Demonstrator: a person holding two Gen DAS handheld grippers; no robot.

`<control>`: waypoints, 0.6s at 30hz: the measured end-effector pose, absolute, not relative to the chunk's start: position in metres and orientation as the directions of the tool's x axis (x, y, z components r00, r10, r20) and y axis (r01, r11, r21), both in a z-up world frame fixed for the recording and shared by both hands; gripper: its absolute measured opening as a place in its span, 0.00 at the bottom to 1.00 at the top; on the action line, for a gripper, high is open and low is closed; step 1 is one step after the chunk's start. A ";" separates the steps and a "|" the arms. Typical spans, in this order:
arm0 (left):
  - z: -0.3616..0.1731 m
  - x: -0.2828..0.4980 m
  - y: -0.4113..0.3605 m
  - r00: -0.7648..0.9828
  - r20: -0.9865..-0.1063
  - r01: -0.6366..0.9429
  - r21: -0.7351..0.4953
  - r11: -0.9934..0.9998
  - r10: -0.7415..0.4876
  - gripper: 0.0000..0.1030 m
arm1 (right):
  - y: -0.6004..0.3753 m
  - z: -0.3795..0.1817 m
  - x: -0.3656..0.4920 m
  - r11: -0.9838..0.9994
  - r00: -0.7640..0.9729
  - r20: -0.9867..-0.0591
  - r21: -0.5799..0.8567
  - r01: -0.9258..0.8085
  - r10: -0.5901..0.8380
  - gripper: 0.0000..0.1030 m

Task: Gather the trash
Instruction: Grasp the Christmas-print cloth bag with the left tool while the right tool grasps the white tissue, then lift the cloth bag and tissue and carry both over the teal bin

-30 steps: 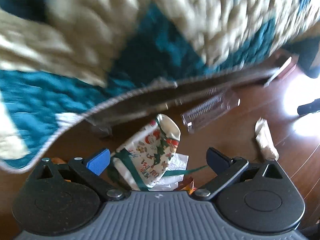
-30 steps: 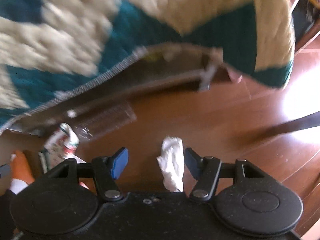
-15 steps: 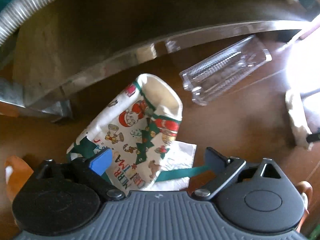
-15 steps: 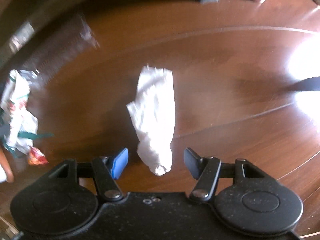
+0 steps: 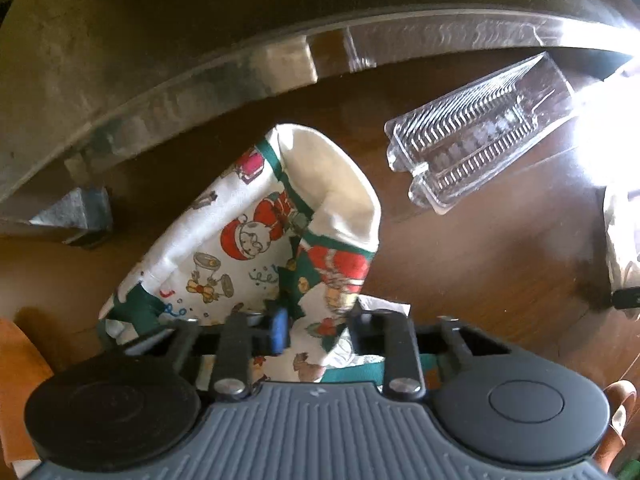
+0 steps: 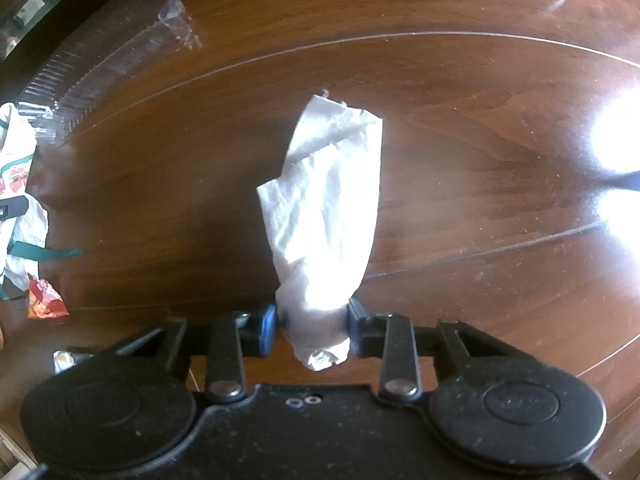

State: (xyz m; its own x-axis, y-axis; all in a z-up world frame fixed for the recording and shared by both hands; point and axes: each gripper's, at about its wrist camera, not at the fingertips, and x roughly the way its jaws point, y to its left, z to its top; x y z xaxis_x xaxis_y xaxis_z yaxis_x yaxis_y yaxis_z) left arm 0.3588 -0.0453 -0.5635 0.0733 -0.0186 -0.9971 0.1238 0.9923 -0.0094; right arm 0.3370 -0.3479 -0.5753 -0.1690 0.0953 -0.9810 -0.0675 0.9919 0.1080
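A Christmas-print cloth bag (image 5: 276,248) with green trim lies on the dark wooden floor, its mouth open toward the bed frame. My left gripper (image 5: 318,330) is shut on the bag's lower part. A crumpled white tissue (image 6: 328,208) lies on the floor in the right wrist view. My right gripper (image 6: 310,326) is shut on the tissue's near end. The bag also shows at the left edge of the right wrist view (image 6: 14,168). The tissue shows at the right edge of the left wrist view (image 5: 620,240).
A clear ribbed plastic tray (image 5: 480,132) lies on the floor right of the bag; it also shows in the right wrist view (image 6: 104,52). A metal bed frame (image 5: 248,68) runs behind. A red wrapper (image 6: 42,300) lies at the left. A green strap (image 6: 44,252) trails from the bag.
Both grippers dropped toward the floor, away from the quilt, and closed: the left on the Christmas bag, the right on the tissue.
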 end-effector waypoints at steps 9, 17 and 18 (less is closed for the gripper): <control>-0.520 0.353 -0.036 0.107 -0.992 0.089 -0.054 0.995 -0.063 0.05 | -0.353 -0.525 0.339 0.992 -0.097 -0.987 0.127 -0.017 0.125 0.14; -0.432 0.336 -0.025 0.188 -0.979 0.065 -0.073 0.995 -0.084 0.03 | -0.366 -0.425 0.345 0.985 0.039 -0.985 0.168 -0.028 0.169 0.14; -0.420 0.335 -0.023 0.201 -0.976 0.061 -0.079 0.995 -0.090 0.03 | -0.367 -0.406 0.345 0.984 0.069 -0.982 0.172 -0.036 0.174 0.14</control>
State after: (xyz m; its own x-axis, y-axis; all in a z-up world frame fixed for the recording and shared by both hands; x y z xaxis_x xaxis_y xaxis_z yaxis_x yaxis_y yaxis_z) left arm 0.3351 -0.0231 -0.4201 0.2006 -0.0899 -0.9755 0.0613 0.9950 -0.0791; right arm 0.3451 -0.3670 -0.4059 0.0690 0.1739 -0.9824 -0.0357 0.9845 0.1717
